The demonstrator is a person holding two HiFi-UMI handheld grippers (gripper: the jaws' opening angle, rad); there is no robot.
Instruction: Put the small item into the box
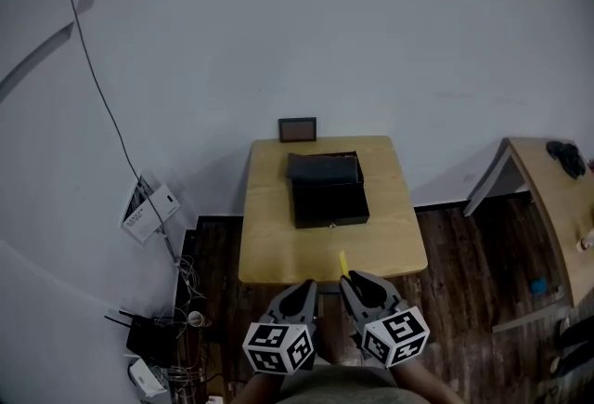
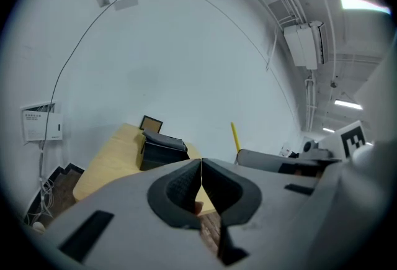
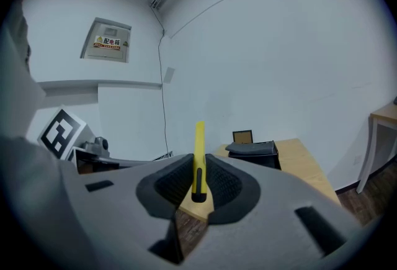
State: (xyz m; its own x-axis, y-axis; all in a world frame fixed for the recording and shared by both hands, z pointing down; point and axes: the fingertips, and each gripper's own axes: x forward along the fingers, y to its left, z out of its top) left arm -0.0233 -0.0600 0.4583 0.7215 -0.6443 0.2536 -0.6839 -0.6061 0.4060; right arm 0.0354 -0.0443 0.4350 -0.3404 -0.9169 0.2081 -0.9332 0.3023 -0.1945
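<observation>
Nearest the viewer, two tongs are held side by side, low and close to the person's body, over dark wood floor (image 1: 464,272). The left tongs (image 1: 304,287) are closed, jaw against jaw, with nothing between them. The right tongs (image 1: 350,280) are clamped on a slim yellow item (image 1: 342,263), which stands upright out of the jaws; its tip reaches over the near edge of the worktop (image 1: 278,244).

The worktop is a small, square, light wooden table with rounded corners. Bare wood lies between its near edge and a black box (image 1: 327,193), which sits in the far half, with open strips on both sides. A small dark frame (image 1: 297,128) stands behind the far edge, against a plain pale wall (image 1: 325,21).

Left of the worktop, cables (image 1: 181,286) and small devices lie on the floor. To the right, well apart, stands a second table (image 1: 557,198).
</observation>
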